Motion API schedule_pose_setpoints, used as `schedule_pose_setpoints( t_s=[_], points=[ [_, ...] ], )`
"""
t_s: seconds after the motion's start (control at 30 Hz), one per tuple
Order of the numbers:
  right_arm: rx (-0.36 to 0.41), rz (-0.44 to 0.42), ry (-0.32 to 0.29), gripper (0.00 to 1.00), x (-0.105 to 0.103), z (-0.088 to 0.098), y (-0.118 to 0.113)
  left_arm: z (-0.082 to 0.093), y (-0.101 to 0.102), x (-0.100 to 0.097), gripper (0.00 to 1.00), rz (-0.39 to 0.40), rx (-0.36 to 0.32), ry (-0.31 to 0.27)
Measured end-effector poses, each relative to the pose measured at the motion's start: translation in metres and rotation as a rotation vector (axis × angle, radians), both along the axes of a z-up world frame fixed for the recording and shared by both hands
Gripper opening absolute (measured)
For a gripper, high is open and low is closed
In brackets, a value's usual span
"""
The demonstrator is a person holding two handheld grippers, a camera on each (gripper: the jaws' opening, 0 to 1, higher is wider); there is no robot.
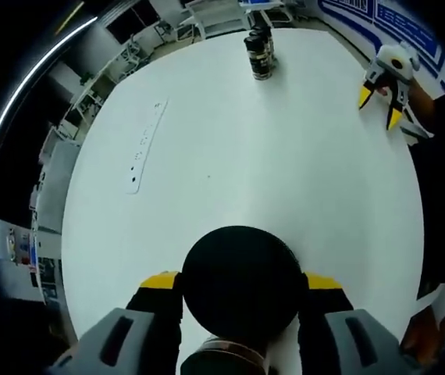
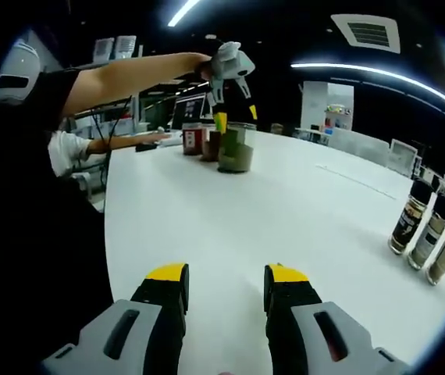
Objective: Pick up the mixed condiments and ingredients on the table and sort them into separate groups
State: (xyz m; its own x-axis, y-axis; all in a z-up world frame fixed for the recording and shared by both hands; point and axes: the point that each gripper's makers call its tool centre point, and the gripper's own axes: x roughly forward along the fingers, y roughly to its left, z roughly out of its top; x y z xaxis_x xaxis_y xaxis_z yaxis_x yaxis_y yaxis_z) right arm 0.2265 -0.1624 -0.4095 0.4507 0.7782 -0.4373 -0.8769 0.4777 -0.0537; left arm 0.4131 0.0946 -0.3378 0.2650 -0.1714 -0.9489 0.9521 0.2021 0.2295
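A jar with a round black lid (image 1: 242, 269) sits between my left gripper's (image 1: 242, 283) yellow-tipped jaws, which press against both sides of the lid. From the right gripper view, that left gripper (image 2: 236, 117) hangs from an outstretched arm over a jar of greenish contents (image 2: 236, 155), beside a red jar (image 2: 194, 139) and a brown jar (image 2: 211, 144). My right gripper (image 2: 226, 287) is low over the bare white table (image 2: 285, 211), open, nothing between its jaws. It also appears far off as the right gripper (image 1: 379, 108). Three dark-capped spice bottles (image 2: 429, 230) stand together.
The spice bottles (image 1: 259, 51) stand near the table's far edge. A thin white strip (image 1: 144, 147) lies flat on the left. A seated person's white sleeve (image 2: 66, 148) rests at the table's far end. Desks and screens stand beyond the table.
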Motion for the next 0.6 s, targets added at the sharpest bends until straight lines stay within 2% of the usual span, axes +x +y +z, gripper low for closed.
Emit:
schedule_pose_setpoints(
  t_s=[0.2, 0.33, 0.53, 0.6],
  points=[
    [-0.004, 0.002, 0.001, 0.39, -0.002, -0.001, 0.002, -0.002, 0.015, 0.006, 0.58, 0.022, 0.016, -0.011],
    [-0.004, -0.001, 0.004, 0.39, -0.002, -0.002, 0.002, -0.001, 0.019, 0.006, 0.58, 0.037, -0.001, -0.022],
    [-0.005, 0.004, 0.005, 0.39, -0.004, -0.002, 0.005, -0.006, 0.031, 0.009, 0.58, 0.025, 0.031, -0.041],
    [-0.006, 0.007, 0.004, 0.39, -0.004, -0.002, 0.006, -0.005, 0.029, 0.01, 0.59, 0.025, 0.015, -0.049]
  ],
)
